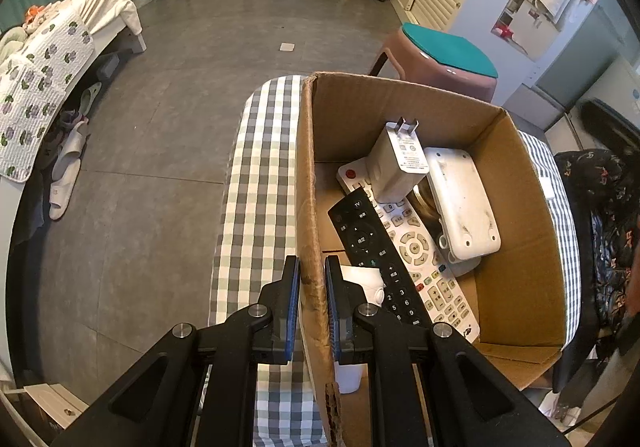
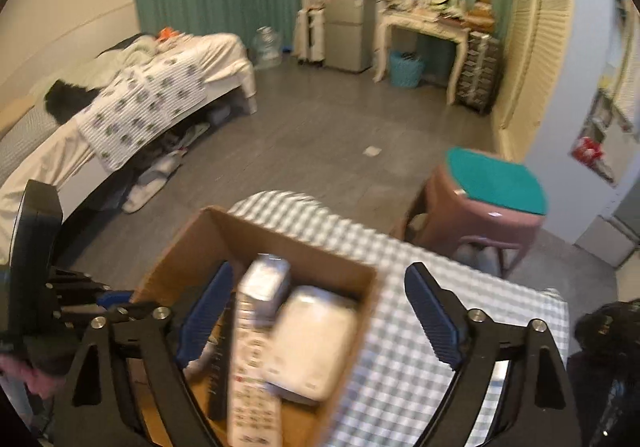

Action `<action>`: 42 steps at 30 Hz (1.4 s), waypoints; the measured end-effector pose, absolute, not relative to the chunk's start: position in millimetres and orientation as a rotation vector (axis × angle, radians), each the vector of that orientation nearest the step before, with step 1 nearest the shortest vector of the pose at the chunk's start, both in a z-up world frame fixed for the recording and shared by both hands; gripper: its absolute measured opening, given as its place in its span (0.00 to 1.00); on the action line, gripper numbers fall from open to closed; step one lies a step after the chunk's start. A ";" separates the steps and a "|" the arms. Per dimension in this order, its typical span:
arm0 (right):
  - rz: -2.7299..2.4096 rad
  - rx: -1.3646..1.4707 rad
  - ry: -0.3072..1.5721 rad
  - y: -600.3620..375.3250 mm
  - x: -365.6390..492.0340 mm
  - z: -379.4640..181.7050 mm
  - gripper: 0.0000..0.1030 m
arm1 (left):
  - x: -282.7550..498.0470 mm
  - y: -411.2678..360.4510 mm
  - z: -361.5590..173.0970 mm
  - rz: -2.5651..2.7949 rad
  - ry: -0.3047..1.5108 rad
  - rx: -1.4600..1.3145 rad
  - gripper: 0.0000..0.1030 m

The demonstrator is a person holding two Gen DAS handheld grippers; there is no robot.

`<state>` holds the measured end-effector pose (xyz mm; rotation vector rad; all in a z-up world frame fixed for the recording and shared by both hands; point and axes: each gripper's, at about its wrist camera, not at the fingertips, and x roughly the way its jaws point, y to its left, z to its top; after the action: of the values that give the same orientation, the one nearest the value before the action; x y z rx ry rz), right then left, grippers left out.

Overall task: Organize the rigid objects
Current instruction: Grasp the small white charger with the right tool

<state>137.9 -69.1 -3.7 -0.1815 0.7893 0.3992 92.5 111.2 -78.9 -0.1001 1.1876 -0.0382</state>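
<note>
The cardboard box (image 1: 520, 175) held two remotes, one charger (image 1: 400, 163) and one white device (image 1: 464, 203); left gripper (image 1: 312, 287) pinched the box's wall, right gripper (image 2: 320, 327) gaped empty.

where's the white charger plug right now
In the left wrist view the white charger plug stands inside the cardboard box, prongs up, leaning on the white remote beside the white router.

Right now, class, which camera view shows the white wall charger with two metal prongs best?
The left wrist view: the white wall charger is sharp, prongs and label visible. The right wrist view shows it blurred.
</note>
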 end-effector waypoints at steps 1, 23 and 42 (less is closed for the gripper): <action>0.374 -0.182 0.781 -81.3 135.9 0.5 0.87 | 92.3 111.1 -79.0 -0.036 1.187 -0.099 0.11; 0.000 -0.035 0.959 -271.7 140.4 -84.6 0.91 | 91.3 108.4 -79.0 -0.015 1.196 -0.079 0.11; -0.011 -0.064 1.097 -265.6 197.2 -157.4 0.68 | 91.0 108.0 -81.1 -0.018 1.202 -0.079 0.11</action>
<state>197.2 -265.6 -157.4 -0.0642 1.0974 -0.0106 91.0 108.0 -81.1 -0.0790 1.2017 -0.0181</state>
